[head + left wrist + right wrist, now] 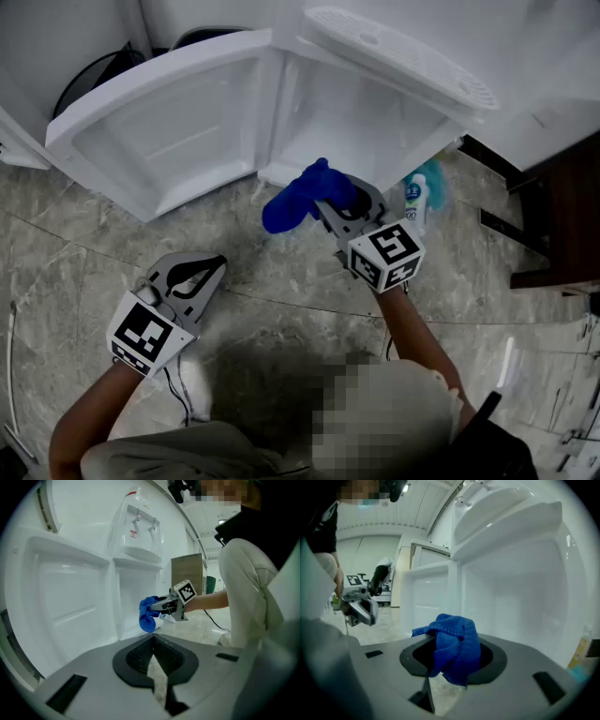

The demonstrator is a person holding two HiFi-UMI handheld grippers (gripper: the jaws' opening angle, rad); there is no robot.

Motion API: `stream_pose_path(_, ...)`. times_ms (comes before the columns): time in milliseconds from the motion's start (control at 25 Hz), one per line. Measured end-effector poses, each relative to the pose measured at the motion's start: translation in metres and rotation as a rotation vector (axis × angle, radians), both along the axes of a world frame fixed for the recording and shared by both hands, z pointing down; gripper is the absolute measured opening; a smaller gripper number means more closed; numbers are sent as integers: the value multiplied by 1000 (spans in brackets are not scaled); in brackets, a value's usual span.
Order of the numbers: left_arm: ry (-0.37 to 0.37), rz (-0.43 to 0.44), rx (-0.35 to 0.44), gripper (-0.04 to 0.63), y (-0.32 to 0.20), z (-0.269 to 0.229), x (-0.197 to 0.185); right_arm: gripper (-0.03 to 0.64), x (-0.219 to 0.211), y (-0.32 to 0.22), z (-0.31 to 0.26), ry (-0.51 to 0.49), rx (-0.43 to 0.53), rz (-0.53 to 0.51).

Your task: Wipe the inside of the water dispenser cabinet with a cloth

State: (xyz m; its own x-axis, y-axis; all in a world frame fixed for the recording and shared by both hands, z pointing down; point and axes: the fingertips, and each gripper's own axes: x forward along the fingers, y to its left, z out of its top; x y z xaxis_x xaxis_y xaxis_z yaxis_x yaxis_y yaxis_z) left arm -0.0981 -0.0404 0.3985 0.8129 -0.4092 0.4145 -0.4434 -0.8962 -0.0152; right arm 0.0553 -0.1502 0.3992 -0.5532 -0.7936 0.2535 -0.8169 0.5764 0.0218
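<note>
A white water dispenser has its lower cabinet (pixel 361 122) open, with the door (pixel 169 122) swung out to the left. My right gripper (pixel 325 202) is shut on a bunched blue cloth (pixel 302 195) and holds it just in front of the cabinet's bottom edge. In the right gripper view the cloth (pixel 457 644) hangs out between the jaws, with the white cabinet interior (pixel 511 602) ahead. My left gripper (pixel 216 265) is shut and holds nothing, low over the floor in front of the door. From the left gripper view the cloth (pixel 148 616) shows at the cabinet opening (pixel 133 602).
A plastic bottle (pixel 415 197) with a blue-green label stands on the floor right of the cabinet. Dark wooden furniture (pixel 553 216) is at the right. The dispenser's drip tray (pixel 403 56) juts out above the opening. The floor (pixel 281 281) is grey marble tile.
</note>
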Motion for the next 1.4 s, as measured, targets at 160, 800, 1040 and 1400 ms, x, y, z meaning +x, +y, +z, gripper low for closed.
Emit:
stream_pose_path(160, 51, -2, 34, 6, -11, -15, 4, 138, 23, -50, 16, 137, 7, 126)
stream_pose_path(800, 69, -224, -150, 8, -15, 9, -67, 138, 26, -202, 97, 695, -78, 174)
stream_pose_path(1040, 94, -257, -161, 7, -24, 8, -72, 135, 37, -232, 99, 681, -109, 217)
stream_pose_path(1400, 97, -216, -193, 7, -15, 16, -62, 135, 30, -211, 98, 729, -66, 212)
